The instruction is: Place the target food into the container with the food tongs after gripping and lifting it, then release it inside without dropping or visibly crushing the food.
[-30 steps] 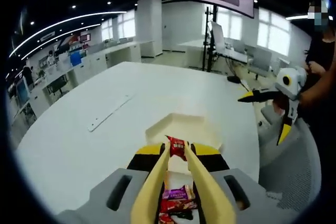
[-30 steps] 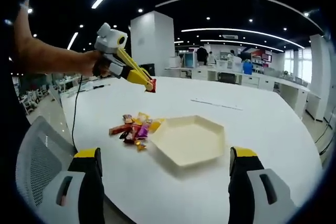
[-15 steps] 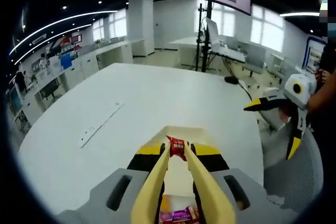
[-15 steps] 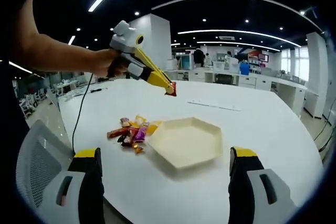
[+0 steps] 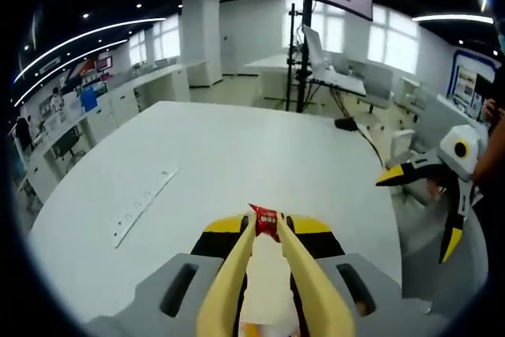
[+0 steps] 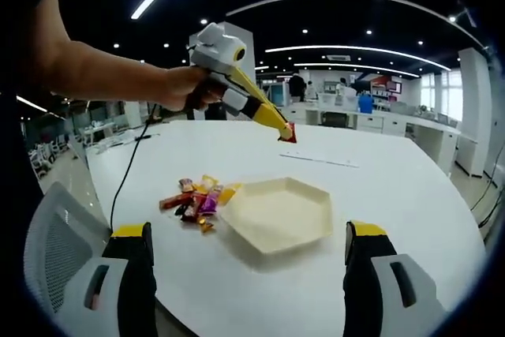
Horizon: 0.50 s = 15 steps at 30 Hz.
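While the left gripper (image 6: 289,133) hangs high above the white table (image 6: 410,195), I have the yellow tongs (image 5: 272,262) pressed together on a small red snack packet (image 5: 267,222), pinched right at their tips. In the right gripper view that same packet shows as a red speck at the end of the tongs, up in the air over the cream hexagonal container (image 6: 278,214), roughly above its far edge as far as I can judge from this angle.

The packet looks light and thin, a crinkly foil wrapper with something small inside. I judge it slippery and easily crumpled, so the hold needs just enough squeeze to keep it, no more. The tongs seem to have it by one end, with most of the wrapper poking beyond the tips; that is a shallow bite, and a quick swing could shake it loose. A hold nearer its middle would be safer, but I work with what I have.

My right gripper (image 6: 252,274) sits low at the table's near edge, its jaws spread wide and holding nothing. The pile of other wrapped snacks (image 6: 197,199) lies just beside the container, on its left in the right gripper view.

Next, I reckon, comes a slow descent into the container before the tongs ease apart.
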Each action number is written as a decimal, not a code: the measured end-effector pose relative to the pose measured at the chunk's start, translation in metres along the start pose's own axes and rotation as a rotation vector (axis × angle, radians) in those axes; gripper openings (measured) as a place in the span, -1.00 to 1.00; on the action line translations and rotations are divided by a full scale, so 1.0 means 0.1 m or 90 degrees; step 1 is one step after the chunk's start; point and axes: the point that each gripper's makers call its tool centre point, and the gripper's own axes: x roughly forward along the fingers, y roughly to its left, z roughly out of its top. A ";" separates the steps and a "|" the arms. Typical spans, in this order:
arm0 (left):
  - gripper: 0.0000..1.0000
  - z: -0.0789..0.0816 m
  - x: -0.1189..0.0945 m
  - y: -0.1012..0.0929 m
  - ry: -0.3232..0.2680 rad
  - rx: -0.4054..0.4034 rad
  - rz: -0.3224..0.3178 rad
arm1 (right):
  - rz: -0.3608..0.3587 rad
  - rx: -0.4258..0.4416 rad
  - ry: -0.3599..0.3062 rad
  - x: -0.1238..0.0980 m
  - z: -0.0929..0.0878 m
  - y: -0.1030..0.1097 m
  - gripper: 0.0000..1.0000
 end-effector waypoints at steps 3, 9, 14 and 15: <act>-0.64 -0.01 0.02 -0.03 -0.001 0.010 -0.005 | 0.001 0.001 0.000 0.00 0.00 0.00 0.99; -0.59 -0.10 0.03 -0.06 0.000 0.006 -0.011 | 0.002 0.003 0.002 0.00 -0.01 0.00 0.99; -0.58 -0.09 -0.01 -0.05 -0.009 0.007 -0.011 | 0.004 0.004 0.003 0.01 -0.01 0.01 0.99; -0.57 -0.09 -0.02 -0.05 -0.008 0.007 -0.011 | 0.003 0.003 0.005 0.01 -0.01 0.00 0.99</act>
